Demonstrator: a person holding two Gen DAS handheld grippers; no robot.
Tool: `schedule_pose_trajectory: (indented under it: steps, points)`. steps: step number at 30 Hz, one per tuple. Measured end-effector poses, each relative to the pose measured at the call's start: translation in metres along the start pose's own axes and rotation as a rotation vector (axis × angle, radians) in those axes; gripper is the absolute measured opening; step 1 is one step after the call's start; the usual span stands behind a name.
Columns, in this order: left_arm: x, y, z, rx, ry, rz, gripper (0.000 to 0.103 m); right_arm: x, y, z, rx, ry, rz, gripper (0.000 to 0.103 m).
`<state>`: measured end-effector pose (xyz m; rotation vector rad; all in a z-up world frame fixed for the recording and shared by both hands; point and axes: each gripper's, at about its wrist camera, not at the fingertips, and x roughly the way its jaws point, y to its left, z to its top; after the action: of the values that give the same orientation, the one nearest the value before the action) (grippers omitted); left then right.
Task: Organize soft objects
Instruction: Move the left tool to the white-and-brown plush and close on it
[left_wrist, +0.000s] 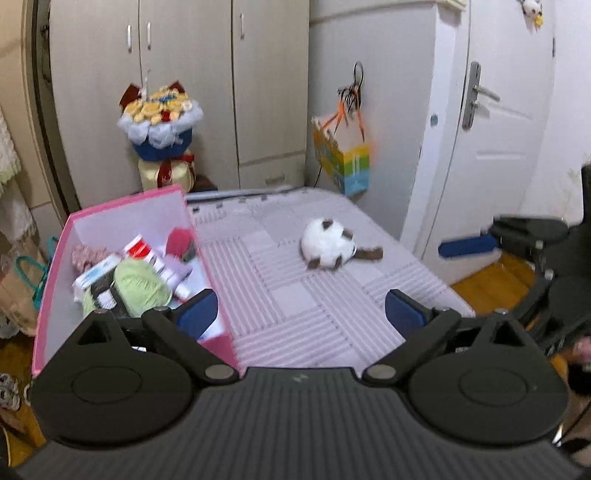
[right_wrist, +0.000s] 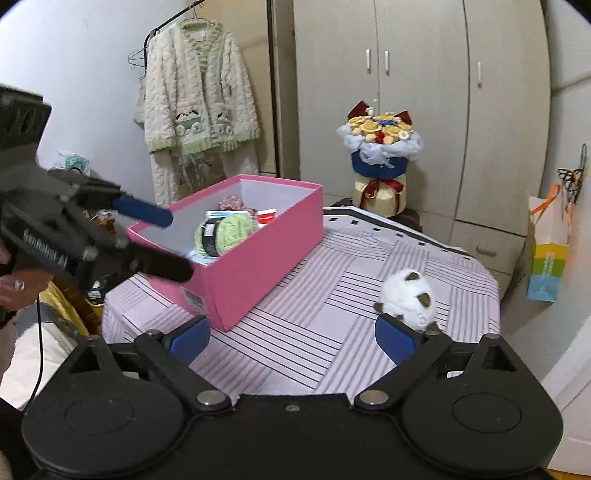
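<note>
A white and brown plush toy (left_wrist: 327, 249) lies on the striped tabletop (left_wrist: 295, 295), right of an open pink box (left_wrist: 125, 204). The box holds a green yarn ball (left_wrist: 142, 288), a red soft item and small packets. My left gripper (left_wrist: 301, 314) is open and empty, its left finger over the box's near right wall. In the right wrist view, my right gripper (right_wrist: 293, 338) is open and empty, and the plush toy (right_wrist: 408, 295) sits just beyond its right finger. The left gripper (right_wrist: 181, 243) hovers open at the near left corner of the pink box (right_wrist: 258, 266), near the yarn (right_wrist: 229, 232).
A flower bouquet (right_wrist: 380, 147) stands behind the table by the wardrobe (right_wrist: 424, 92). A colourful paper bag (left_wrist: 345, 162) hangs on the cabinet beside a white door (left_wrist: 498, 129). A fleece robe (right_wrist: 199, 96) hangs at the left. A hand (right_wrist: 14, 288) holds the left gripper.
</note>
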<state>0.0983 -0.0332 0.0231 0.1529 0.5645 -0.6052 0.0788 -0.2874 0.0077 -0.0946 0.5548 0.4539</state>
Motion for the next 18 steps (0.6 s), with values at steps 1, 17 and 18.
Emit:
schedule_pose_trajectory:
  steps: [1, 17, 18]
  points:
    - [0.003, -0.003, 0.001, 0.002, -0.008, -0.003, 0.099, 0.002, -0.001, -0.003, 0.001, -0.002, -0.011, 0.098]
    - [0.1, -0.014, 0.003, -0.131, -0.035, -0.089, 0.097, 0.057, -0.071, -0.043, 0.102, -0.118, 0.043, 0.098]
    - [0.108, -0.011, 0.004, -0.157, -0.033, -0.088, 0.097, 0.062, -0.076, -0.045, 0.118, -0.128, 0.05, 0.098]
